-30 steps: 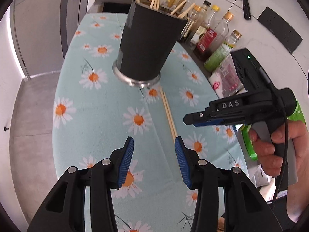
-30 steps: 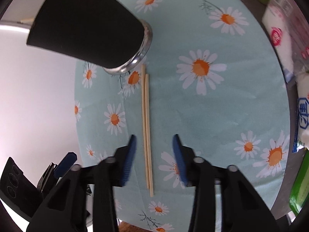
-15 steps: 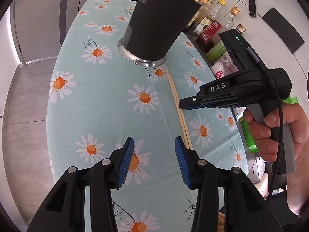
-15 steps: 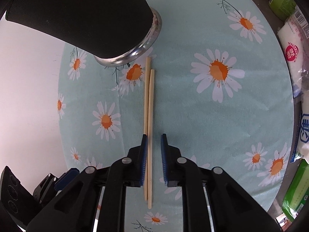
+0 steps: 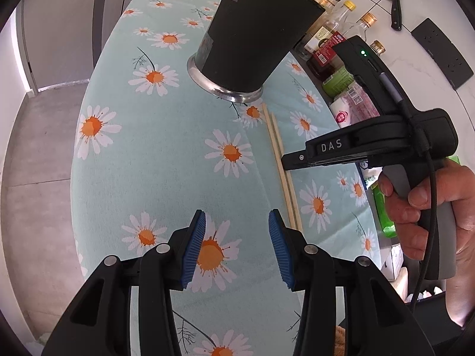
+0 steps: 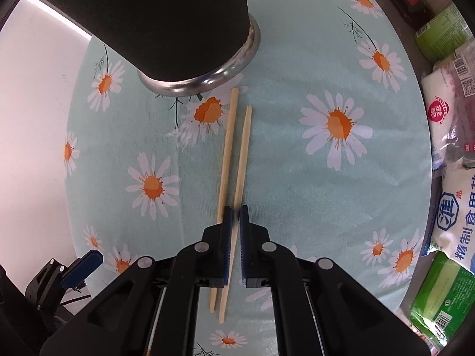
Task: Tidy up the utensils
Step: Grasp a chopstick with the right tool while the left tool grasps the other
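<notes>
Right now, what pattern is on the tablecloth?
White daisies with orange centres on pale teal tablecloth; the right wrist view shows it best.

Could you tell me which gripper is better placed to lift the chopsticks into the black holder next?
Right. The right gripper is closed around the right-hand chopstick; the other chopstick sits outside its left finger. The left gripper hangs open beside them, holding nothing. The black holder stands just ahead.

Both views overhead (close), sharing tablecloth [image 5: 178,160].
</notes>
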